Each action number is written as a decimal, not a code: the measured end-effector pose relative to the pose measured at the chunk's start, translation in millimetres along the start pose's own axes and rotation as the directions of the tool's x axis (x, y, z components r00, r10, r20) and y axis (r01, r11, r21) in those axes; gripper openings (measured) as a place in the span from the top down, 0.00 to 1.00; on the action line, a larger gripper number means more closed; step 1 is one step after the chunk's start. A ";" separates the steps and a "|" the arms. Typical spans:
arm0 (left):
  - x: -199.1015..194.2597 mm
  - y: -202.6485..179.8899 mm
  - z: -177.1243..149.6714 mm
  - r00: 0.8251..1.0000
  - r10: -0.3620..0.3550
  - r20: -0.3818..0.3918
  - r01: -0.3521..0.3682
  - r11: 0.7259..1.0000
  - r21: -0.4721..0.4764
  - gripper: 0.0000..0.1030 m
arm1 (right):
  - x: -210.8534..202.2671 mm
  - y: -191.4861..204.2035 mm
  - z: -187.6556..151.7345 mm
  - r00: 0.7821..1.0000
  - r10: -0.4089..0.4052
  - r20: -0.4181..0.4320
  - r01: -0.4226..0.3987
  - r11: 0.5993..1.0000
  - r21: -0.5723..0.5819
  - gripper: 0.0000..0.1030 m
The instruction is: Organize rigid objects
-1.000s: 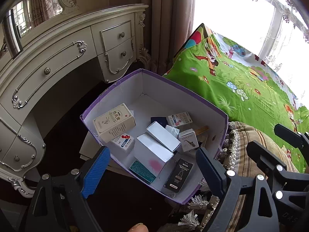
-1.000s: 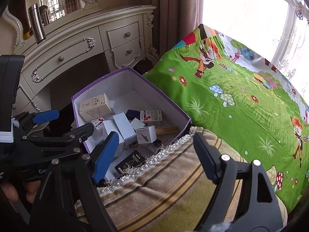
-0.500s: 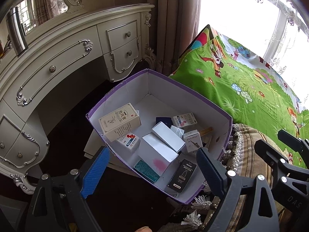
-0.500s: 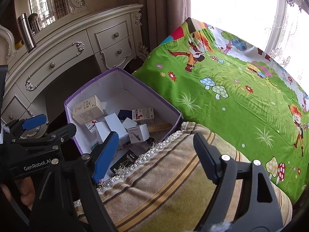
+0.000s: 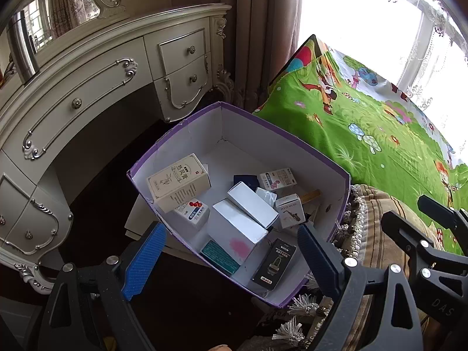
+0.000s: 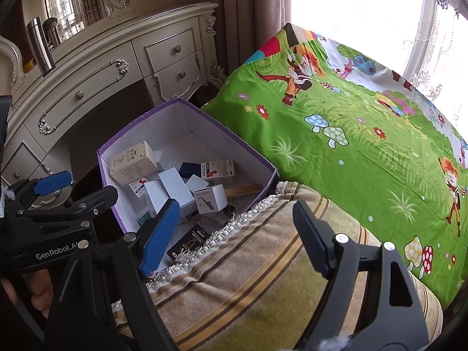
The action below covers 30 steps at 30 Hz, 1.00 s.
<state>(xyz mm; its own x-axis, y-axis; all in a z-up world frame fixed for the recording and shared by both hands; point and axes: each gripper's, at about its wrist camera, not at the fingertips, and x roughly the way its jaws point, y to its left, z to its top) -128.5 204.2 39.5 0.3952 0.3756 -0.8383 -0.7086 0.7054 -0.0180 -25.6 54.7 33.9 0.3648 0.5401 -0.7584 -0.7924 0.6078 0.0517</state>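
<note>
- Nearby, a cream dressing table with silver scrollwork drawer handles (image 5: 96,87) is seen behind and left of the box; a steel cylinder flask (image 6: 41,48) stands on its top.
- Brown curtains (image 5: 257,29) hang beside a bright window.
- A green cartoon-print bedspread with mushrooms and flowers (image 6: 351,134) is spread to the right of the box, its edge just beside the box's right wall.
- A tan striped cushion with a tasselled fringe (image 6: 248,278) lies in the foreground of the right wrist view; its fringe hides the near edge of the box there.
- An open white cardboard box with purple outer walls (image 5: 292,149) is set between dressing table and bed.
- Inside the box, small cartons are heaped loosely: a cream carton with dark print (image 5: 178,182) at the left wall, two plain white cartons (image 5: 253,204) overlapping in the middle, a white carton with a saxophone picture (image 5: 291,210), a white carton with red and blue print (image 5: 278,178) toward the back, a black carton (image 5: 275,264) and a teal flat packet (image 5: 219,256) at the near wall.
- A yellow wooden ruler (image 6: 242,190) lies near the right wall.
- The left gripper (image 5: 228,257) is held above the box's near corner, jaws wide apart, nothing between them.
- The right gripper (image 6: 234,234) is held over the cushion, jaws likewise apart and empty.
</note>
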 end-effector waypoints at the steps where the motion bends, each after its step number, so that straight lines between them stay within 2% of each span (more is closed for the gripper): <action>1: 0.1 0.1 -0.1 1.000 0.000 0.000 0.000 1.000 0.000 0.10 | 0.1 0.0 0.0 1.000 0.000 0.000 0.000 1.000 0.001 0.21; 23: 0.1 -0.9 -0.4 1.000 -0.010 -0.001 0.010 1.000 0.006 0.10 | 1.5 0.0 -0.9 1.000 0.000 -0.006 0.000 1.000 0.006 0.21; 26: -0.2 -3.2 -1.4 1.000 0.013 0.014 -0.014 1.000 0.017 0.10 | 1.9 -0.1 -1.1 1.000 0.002 -0.007 -0.002 1.000 0.006 0.21; 30: 4.0 -2.0 -1.9 1.000 0.000 -0.007 0.000 1.000 0.008 0.09 | 3.3 -0.4 -2.3 1.000 0.006 -0.012 -0.006 1.000 0.012 0.21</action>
